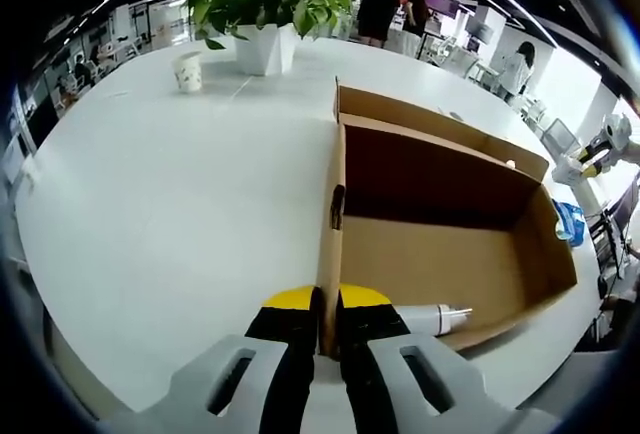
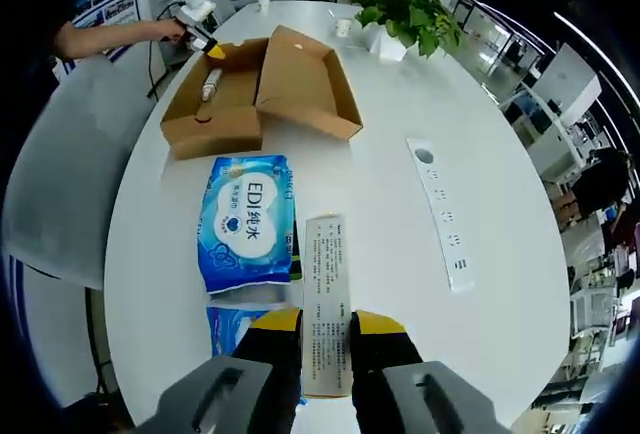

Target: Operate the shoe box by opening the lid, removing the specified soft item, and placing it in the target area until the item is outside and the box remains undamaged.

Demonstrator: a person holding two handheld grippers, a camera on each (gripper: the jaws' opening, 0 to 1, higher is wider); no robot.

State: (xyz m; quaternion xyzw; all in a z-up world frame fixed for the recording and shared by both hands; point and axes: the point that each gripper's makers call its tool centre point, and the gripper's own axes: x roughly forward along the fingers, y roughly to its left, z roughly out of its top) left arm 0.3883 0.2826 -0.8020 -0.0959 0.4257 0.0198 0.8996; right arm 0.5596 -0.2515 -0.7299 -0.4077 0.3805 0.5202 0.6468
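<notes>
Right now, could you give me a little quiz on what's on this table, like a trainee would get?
1. True or false: the shoe box has its lid shut.
2. What is the left gripper clamped on? A: a plant leaf. B: a side wall of the shoe box. C: a paper cup.
3. Fill in: the blue wipes pack lies ___ the shoe box, on the white table.

Key: 1 false, the lid is folded open. 2 B. 3 outside.
</notes>
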